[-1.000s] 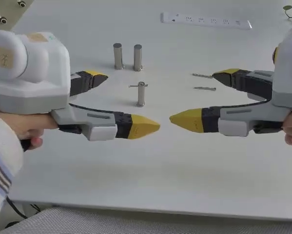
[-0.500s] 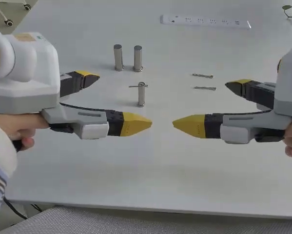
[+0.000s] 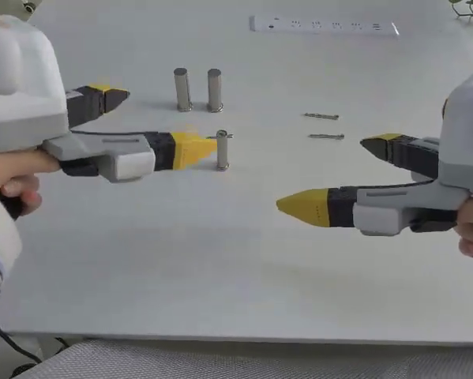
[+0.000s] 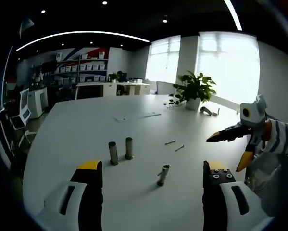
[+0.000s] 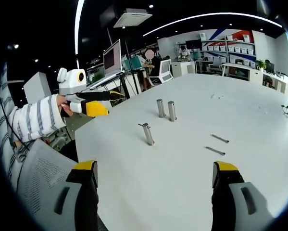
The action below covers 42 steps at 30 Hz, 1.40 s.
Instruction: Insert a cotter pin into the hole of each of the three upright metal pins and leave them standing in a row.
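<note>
Head view: a person at a white surface [image 3: 244, 260] holds a two-jaw tool in each hand. The left tool [image 3: 171, 120] is spread wide, with nothing between its yellow-tipped jaws. Its nearer jaw tip lies just beside the fitted metal pin [image 3: 222, 156], a short upright cylinder. A cotter pin [image 3: 217, 136] sits crosswise through the hole near its top. Whether the tip and the cylinder touch cannot be told from this angle. In the left gripper view the same cylinder stands free on the surface, ahead of the tool and in line with the gap between its jaws.

Behind it, the two bare metal pins [image 3: 182, 88] stand upright side by side, close together but not touching. The three form a loose triangle rather than a row. To the right, two loose cotter pins [image 3: 321, 116] lie flat on the surface, one behind the other and well apart from the cylinders.

The right tool [image 3: 320, 174] is held over the right side of the surface, its jaws likewise wide apart and empty, pointing left. The loose cotter pins lie near its farther jaw tip, clear of it.

A white power strip [image 3: 323, 26] runs along the far part of the surface. The right gripper view takes in the person's striped sleeve [image 5: 33, 120] and a grey mesh chair [image 5: 38, 178] at the near edge. In the left gripper view a potted plant [image 4: 194, 89] stands at the far end of the surface.
</note>
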Tool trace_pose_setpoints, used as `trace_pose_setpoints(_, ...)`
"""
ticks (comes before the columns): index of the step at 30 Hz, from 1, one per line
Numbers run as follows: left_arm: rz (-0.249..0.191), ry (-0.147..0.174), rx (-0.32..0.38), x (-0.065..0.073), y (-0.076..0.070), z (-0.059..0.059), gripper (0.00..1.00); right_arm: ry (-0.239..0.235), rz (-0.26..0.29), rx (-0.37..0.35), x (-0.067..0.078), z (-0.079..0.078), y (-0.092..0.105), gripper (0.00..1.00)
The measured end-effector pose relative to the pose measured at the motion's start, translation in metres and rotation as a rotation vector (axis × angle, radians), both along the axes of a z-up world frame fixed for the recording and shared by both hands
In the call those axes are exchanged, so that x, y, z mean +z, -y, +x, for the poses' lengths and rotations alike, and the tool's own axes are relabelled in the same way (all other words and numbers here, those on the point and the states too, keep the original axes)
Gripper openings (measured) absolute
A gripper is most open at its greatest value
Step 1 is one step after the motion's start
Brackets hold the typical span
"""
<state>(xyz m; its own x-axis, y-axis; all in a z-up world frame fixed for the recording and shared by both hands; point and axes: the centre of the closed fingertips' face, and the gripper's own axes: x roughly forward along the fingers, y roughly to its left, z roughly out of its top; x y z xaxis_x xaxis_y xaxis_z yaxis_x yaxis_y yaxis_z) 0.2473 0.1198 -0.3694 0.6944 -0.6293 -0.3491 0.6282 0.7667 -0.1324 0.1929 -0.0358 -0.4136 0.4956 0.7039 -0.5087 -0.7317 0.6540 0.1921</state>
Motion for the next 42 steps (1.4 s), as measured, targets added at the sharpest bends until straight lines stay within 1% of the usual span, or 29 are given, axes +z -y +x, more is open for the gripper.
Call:
trace_pose_setpoints(1,0.000,0.007,0.004,0.002,-0.002,0.004,0.84,-0.002,0.000,-0.004,0.000,0.000,0.001,0.98)
trace_pose_setpoints(2,0.000,0.013,0.013,0.004,-0.005,0.010,0.83,-0.004,0.001,-0.005,-0.001,0.001,0.001,0.98)
trace_pose_setpoints(3,0.003,0.016,0.014,0.005,-0.006,0.014,0.83,-0.004,0.002,-0.006,-0.001,0.001,0.002,0.97)
trace_pose_setpoints(4,0.039,0.038,0.055,0.005,-0.014,0.032,0.82,-0.005,-0.006,-0.011,-0.002,0.001,0.003,0.97)
trace_pose_setpoints(5,0.056,0.043,0.068,0.004,-0.017,0.036,0.76,-0.006,-0.007,-0.012,-0.002,0.000,0.003,0.97)
trace_pose_setpoints(6,0.061,0.050,0.097,0.004,-0.022,0.042,0.73,-0.007,-0.008,-0.015,-0.002,0.000,0.004,0.97)
trace_pose_setpoints(7,0.063,0.062,0.107,0.004,-0.023,0.048,0.70,-0.008,-0.008,-0.019,-0.002,0.001,0.005,0.97)
trace_pose_setpoints(8,0.064,0.061,0.109,0.003,-0.023,0.051,0.67,-0.011,-0.009,-0.021,-0.002,0.000,0.006,0.97)
trace_pose_setpoints(10,0.069,0.057,0.115,0.000,-0.025,0.059,0.65,-0.011,-0.011,-0.025,-0.002,0.000,0.007,0.97)
trace_pose_setpoints(11,0.073,0.056,0.112,-0.002,-0.024,0.062,0.64,-0.011,-0.012,-0.027,-0.003,0.000,0.008,0.97)
trace_pose_setpoints(14,0.104,0.040,0.090,-0.014,-0.023,0.068,0.60,-0.015,-0.015,-0.031,-0.003,0.000,0.009,0.96)
trace_pose_setpoints(15,0.116,0.032,0.074,-0.020,-0.022,0.071,0.59,-0.018,-0.017,-0.031,-0.004,0.000,0.010,0.96)
trace_pose_setpoints(16,0.116,0.024,0.068,-0.023,-0.021,0.073,0.58,-0.020,-0.018,-0.030,-0.004,-0.001,0.010,0.96)
trace_pose_setpoints(17,0.125,0.009,0.053,-0.029,-0.019,0.076,0.57,-0.021,-0.018,-0.029,-0.004,-0.001,0.009,0.96)
trace_pose_setpoints(18,0.134,0.005,0.045,-0.032,-0.019,0.078,0.56,-0.022,-0.017,-0.028,-0.004,-0.001,0.009,0.96)
trace_pose_setpoints(19,0.153,0.003,0.035,-0.036,-0.018,0.081,0.54,-0.023,-0.021,-0.025,-0.005,-0.002,0.009,0.95)
trace_pose_setpoints(22,0.155,-0.005,0.030,-0.041,-0.015,0.090,0.53,-0.028,-0.051,-0.020,-0.009,-0.003,0.011,0.96)
trace_pose_setpoints(24,0.178,-0.006,0.022,-0.045,-0.014,0.097,0.52,-0.030,-0.053,-0.020,-0.010,-0.003,0.011,0.96)
trace_pose_setpoints(26,0.193,-0.001,0.018,-0.049,-0.013,0.101,0.50,-0.036,-0.050,-0.023,-0.010,-0.003,0.010,0.95)
trace_pose_setpoints(27,0.199,0.002,0.028,-0.052,-0.013,0.106,0.48,-0.043,-0.051,-0.022,-0.011,-0.004,0.011,0.95)
trace_pose_setpoints(28,0.198,-0.003,0.033,-0.055,-0.013,0.108,0.46,-0.045,-0.054,-0.020,-0.012,-0.004,0.011,0.95)
trace_pose_setpoints(31,0.218,-0.005,0.027,-0.063,-0.012,0.114,0.41,-0.043,-0.063,-0.014,-0.014,-0.005,0.010,0.95)
trace_pose_setpoints(32,0.224,-0.016,0.025,-0.066,-0.012,0.115,0.41,-0.037,-0.066,-0.013,-0.014,-0.005,0.010,0.95)
trace_pose_setpoints(35,0.217,-0.030,0.021,-0.070,-0.010,0.119,0.39,-0.038,-0.066,-0.005,-0.014,-0.006,0.008,0.95)
trace_pose_setpoints(37,0.213,-0.033,0.024,-0.074,-0.009,0.123,0.37,-0.040,-0.064,-0.007,-0.014,-0.006,0.008,0.95)
trace_pose_setpoints(38,0.204,-0.044,0.020,-0.077,-0.007,0.123,0.36,-0.042,-0.062,-0.007,-0.014,-0.006,0.008,0.95)
trace_pose_setpoints(41,0.216,-0.044,0.010,-0.082,-0.003,0.127,0.33,-0.048,-0.062,-0.007,-0.016,-0.007,0.008,0.95)
trace_pose_setpoints(42,0.218,-0.046,0.005,-0.081,0.000,0.128,0.32,-0.050,-0.064,-0.006,-0.017,-0.008,0.008,0.95)
